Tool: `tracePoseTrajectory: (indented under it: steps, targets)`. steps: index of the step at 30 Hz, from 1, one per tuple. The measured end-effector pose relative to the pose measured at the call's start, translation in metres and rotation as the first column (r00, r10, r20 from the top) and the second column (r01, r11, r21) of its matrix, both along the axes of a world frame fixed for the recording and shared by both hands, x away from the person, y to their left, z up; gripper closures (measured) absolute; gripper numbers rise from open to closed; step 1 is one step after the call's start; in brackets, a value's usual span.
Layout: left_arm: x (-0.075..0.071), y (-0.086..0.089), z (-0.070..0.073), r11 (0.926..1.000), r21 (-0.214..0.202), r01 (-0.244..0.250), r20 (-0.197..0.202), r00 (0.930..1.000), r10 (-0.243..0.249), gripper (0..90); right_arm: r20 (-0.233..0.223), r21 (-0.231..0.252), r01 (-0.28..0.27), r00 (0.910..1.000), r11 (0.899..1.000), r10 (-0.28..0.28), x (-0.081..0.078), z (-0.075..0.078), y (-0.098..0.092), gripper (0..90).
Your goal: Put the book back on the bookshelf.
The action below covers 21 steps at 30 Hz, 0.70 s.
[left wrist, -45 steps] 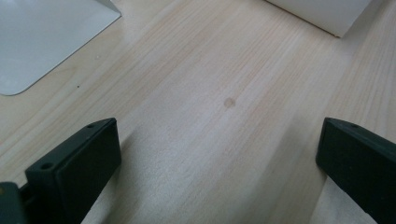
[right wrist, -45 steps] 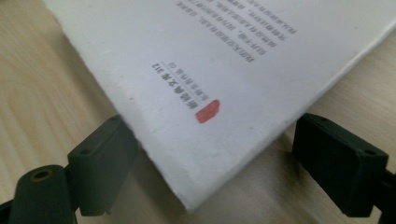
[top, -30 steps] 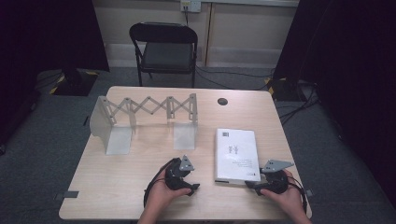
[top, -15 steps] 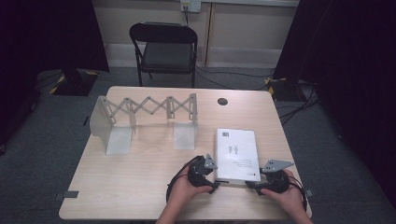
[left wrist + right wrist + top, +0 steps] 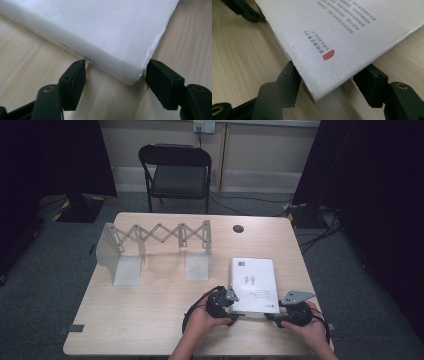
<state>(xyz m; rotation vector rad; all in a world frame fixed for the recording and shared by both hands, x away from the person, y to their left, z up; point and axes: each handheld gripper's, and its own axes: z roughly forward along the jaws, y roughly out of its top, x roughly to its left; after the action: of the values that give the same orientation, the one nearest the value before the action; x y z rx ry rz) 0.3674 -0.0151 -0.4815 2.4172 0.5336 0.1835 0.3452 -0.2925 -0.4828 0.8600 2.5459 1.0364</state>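
- The book (image 5: 253, 284) lies flat on the table (image 5: 150, 320), right of centre, near edge; left gripper (image 5: 115, 72) and right gripper (image 5: 329, 82) each straddle a near corner, jaws wide apart, gripping nothing.
- Risk, I judge: closing across a corner may push the book away or crease the cover.
- Small upside-down print and a red seal (image 5: 328, 55) on the cover, too small to read; a barcode at its far end.

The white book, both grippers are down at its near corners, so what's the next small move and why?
Probably close both grippers. The left gripper straddles one near corner of the white book with its jaws apart, and the right gripper sits the same way at the other corner. The book lies flat on the table, so neither grips it yet.
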Motion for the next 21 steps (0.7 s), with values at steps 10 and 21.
tracePoseTrajectory:
  steps: [10, 21]
  targets:
    - [0.001, -0.003, 0.008, 0.9987, -0.047, -0.018, 0.017, 0.9997, 0.019, 16.1, -0.008, 0.055, 0.006, 1.0000, 0.998, -0.005, 0.000, 0.006, -0.003, 43.0]
    - [0.004, -0.018, 0.021, 0.9998, -0.018, 0.005, 0.079, 0.9968, -0.003, 15.5, -0.028, 0.074, 0.009, 0.9996, 0.997, -0.007, 0.002, 0.010, -0.002, 44.9]
